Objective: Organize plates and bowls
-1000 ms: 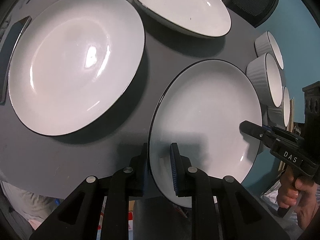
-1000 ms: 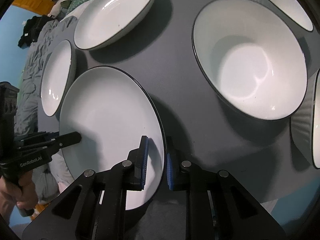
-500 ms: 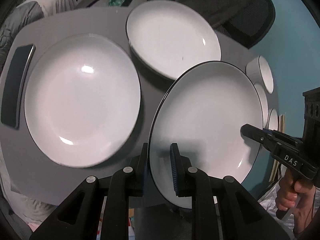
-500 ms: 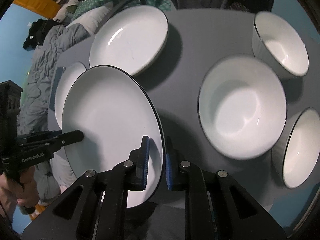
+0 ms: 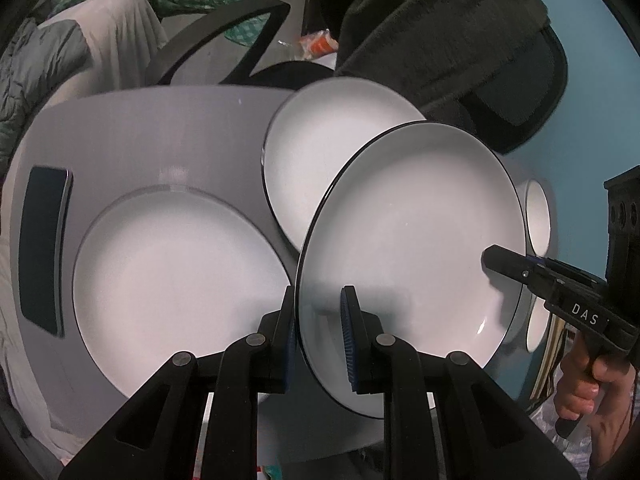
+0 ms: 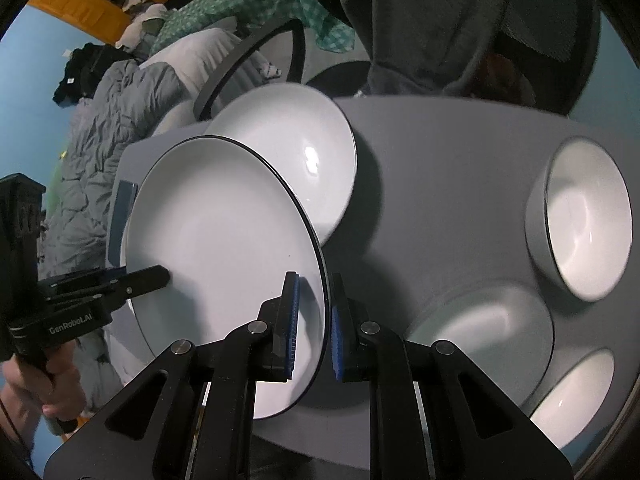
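Note:
A white plate with a thin black rim (image 5: pixel 416 240) (image 6: pixel 224 240) hangs above the grey table, held from both sides. My left gripper (image 5: pixel 318 336) is shut on its near rim, and my right gripper (image 6: pixel 312 324) is shut on the opposite rim; each shows in the other's view, the right one (image 5: pixel 504 264) and the left one (image 6: pixel 156 276). Below lie a large white plate (image 5: pixel 172 280) and a second white plate (image 5: pixel 332 152) (image 6: pixel 296 160). White bowls (image 6: pixel 584 216) (image 6: pixel 488 332) (image 6: pixel 576 392) stand at the right.
A dark flat phone (image 5: pixel 44 248) lies near the table's left edge (image 5: pixel 16 240). A black office chair draped with dark cloth (image 5: pixel 440 40) stands behind the table. A bed with grey bedding (image 6: pixel 120 100) is beyond it. A hand (image 5: pixel 580 388) grips the right handle.
Both grippers have lifted the plate and carried it across the table; the table and its dishes look smaller and farther below. The held plate now overlaps the second white plate in view.

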The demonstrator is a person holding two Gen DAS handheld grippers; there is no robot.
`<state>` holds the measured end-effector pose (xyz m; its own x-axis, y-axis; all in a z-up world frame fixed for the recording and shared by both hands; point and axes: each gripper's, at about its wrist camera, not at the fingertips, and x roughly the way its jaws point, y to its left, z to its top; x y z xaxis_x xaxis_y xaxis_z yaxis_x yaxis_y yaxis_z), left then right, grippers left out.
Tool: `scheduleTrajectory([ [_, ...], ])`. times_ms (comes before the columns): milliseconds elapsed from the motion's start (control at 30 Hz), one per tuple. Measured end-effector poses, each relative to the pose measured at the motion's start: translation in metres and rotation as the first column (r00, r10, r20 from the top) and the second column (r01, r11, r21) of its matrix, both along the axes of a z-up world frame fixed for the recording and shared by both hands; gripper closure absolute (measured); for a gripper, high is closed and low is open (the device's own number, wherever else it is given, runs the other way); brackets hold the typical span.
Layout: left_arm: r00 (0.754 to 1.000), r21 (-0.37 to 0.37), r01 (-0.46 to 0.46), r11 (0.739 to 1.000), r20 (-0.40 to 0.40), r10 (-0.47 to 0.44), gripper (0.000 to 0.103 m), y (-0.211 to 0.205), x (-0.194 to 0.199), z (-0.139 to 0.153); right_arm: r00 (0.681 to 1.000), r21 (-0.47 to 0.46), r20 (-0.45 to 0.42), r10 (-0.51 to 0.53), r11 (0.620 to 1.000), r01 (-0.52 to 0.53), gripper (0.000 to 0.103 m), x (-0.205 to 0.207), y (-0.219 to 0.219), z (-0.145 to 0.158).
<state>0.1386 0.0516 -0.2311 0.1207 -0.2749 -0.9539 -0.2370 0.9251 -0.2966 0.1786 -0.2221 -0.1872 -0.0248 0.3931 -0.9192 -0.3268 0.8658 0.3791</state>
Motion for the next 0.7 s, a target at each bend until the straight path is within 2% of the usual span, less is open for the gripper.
scheduleTrajectory([
  [267,1.0,0.022,-0.027,0.999,-0.015,0.027,0.083,0.01,0.032,-0.013,1.0,0.007,-0.013,0.009,1.0,-0.009,0.089,0.034,0.021,-0.014],
  [433,0.999,0.036,-0.033,0.999,-0.035,0.034,0.082,0.014,0.05,-0.026,0.999,0.008,-0.036,0.011,1.0,-0.011,0.089,0.051,0.019,-0.026],
  [700,0.997,0.063,-0.045,0.997,-0.06,0.049,0.082,0.018,0.06,-0.041,0.998,-0.009,-0.067,0.018,1.0,-0.019,0.089,0.068,0.03,-0.04],
])
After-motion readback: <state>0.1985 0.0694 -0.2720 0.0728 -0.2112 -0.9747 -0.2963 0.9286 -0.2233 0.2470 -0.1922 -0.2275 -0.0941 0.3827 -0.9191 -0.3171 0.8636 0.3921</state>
